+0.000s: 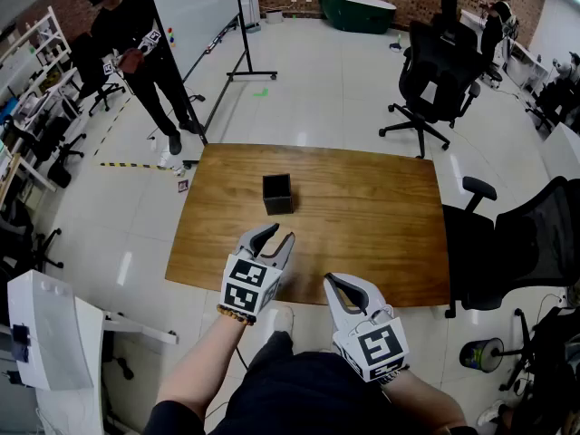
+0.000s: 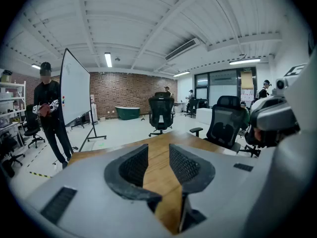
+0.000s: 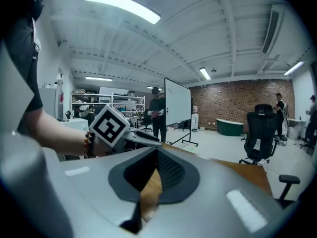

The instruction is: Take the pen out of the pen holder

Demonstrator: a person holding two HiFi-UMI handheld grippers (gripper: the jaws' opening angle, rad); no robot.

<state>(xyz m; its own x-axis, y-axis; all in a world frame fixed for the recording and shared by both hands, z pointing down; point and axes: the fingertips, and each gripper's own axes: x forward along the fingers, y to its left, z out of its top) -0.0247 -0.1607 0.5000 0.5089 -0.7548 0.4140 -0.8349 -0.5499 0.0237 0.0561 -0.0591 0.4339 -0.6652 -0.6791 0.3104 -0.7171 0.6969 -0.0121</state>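
A black cube-shaped pen holder (image 1: 277,193) stands upright near the middle of the wooden table (image 1: 381,216). I cannot make out a pen in it from the head view. My left gripper (image 1: 272,240) hovers over the table's near edge, a short way in front of the holder, jaws open and empty. In the left gripper view the left gripper (image 2: 157,151) shows only table wood between its pads. My right gripper (image 1: 341,285) is lower and to the right, at the table's front edge, jaws together. In the right gripper view the right gripper (image 3: 156,156) holds nothing.
Black office chairs (image 1: 433,75) stand beyond the table and at its right (image 1: 530,234). A whiteboard on a stand (image 1: 195,16) and a standing person (image 1: 136,43) are at the far left. A white cabinet (image 1: 54,352) sits near my left side.
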